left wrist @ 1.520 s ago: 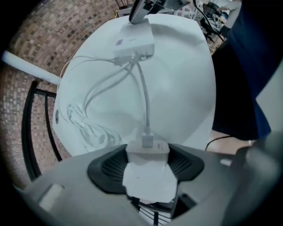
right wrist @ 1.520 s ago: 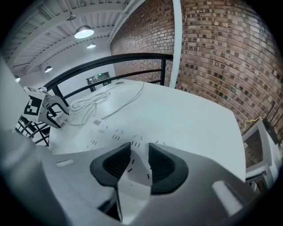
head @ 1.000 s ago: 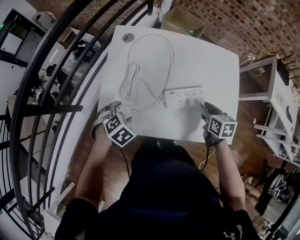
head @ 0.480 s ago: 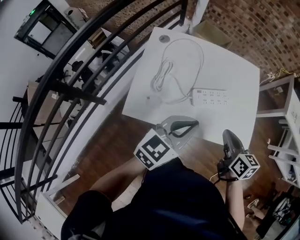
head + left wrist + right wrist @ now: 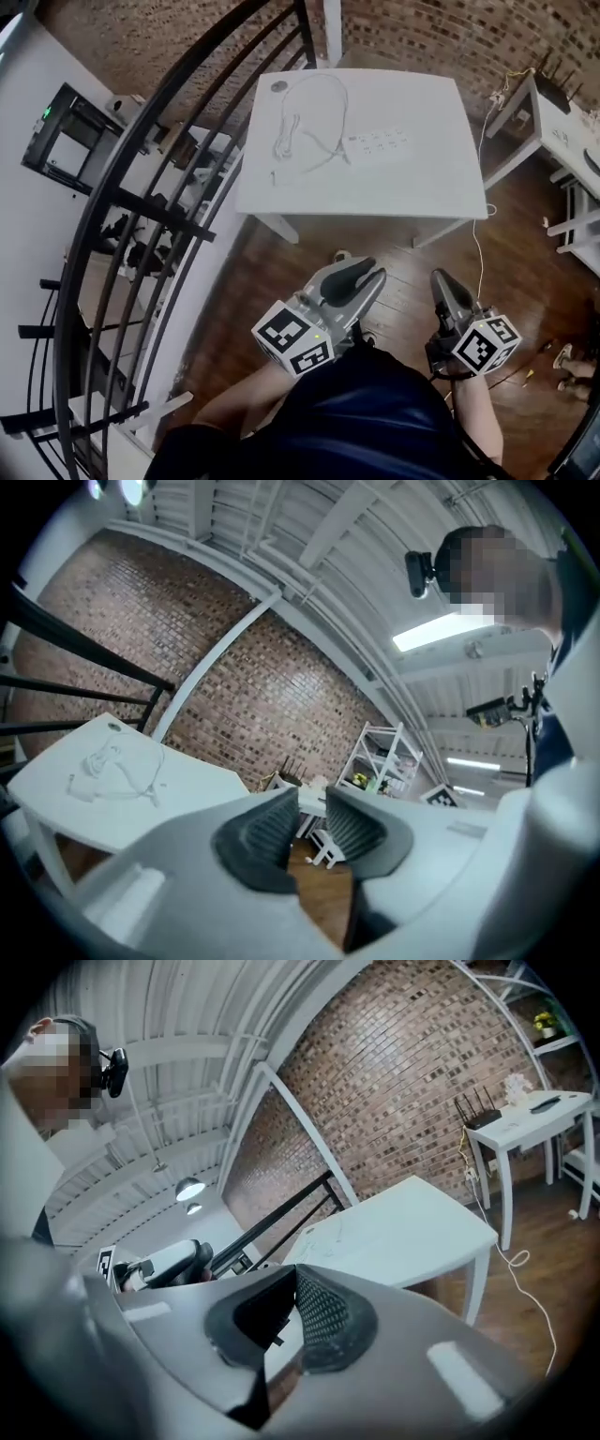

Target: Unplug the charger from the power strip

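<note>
In the head view, the white tabletop [image 5: 422, 187] stands well ahead. The power strip [image 5: 380, 143] lies on it, with a white cable [image 5: 302, 117] looped just to its left. At this size I cannot tell whether a charger is plugged in. Both tools hover over the wooden floor [image 5: 281, 272], well apart from the table: the left hand-held gripper [image 5: 373, 275] and the right hand-held gripper [image 5: 442, 281].

In the left gripper view, the jaws are opening, with a narrow gap and nothing between them. The tabletop and cable sit far off to the left.

In the right gripper view, the jaws are closed on nothing, and the tabletop lies beyond.
</note>
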{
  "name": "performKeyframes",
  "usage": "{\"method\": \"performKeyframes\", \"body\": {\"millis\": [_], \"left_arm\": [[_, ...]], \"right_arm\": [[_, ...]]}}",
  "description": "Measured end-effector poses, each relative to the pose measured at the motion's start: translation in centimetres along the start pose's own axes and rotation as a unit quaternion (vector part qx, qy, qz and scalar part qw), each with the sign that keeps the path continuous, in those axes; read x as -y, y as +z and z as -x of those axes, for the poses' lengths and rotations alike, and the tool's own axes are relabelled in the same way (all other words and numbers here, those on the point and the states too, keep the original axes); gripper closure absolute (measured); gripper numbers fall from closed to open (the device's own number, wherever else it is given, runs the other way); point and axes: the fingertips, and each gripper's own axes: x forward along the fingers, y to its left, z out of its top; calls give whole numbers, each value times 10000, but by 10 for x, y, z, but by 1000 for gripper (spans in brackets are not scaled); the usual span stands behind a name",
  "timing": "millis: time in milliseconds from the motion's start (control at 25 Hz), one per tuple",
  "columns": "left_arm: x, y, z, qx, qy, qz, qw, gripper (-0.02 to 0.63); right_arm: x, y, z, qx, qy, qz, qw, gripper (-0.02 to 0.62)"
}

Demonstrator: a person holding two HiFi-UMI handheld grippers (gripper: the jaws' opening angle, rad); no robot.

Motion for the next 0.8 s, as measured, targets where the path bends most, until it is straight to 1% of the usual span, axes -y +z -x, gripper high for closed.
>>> {"method": "performKeyframes", "body": {"millis": [160,280,400,520,600,680,800], "left_arm": [[50,-29,34,-132,-241,51,9996,511],[60,-42,47,-183,-397,107,9990,514],[49,-44,58,-190,-509,153,9984,520],[24,-36,78,-306,-346,260,9986,523],[7,-23,97,-300,-263,334,9986,523],[-11,-13,112,-282,-159,349,9989,528],[-33,-9,127,-332,32,452,9984,528]], "right_arm": [[-24,-40,48,81,-111,-84,9999,584],[-41,-49,58,119,-174,-14,9998,584],[-59,-43,54,273,-281,170,9991,584],[-78,-41,39,471,-381,183,9980,584],[-95,-43,23,589,-384,240,9972,584],[-111,-46,5,632,-379,396,9965,584],[-128,-46,-15,630,-295,490,9964,584]]}}
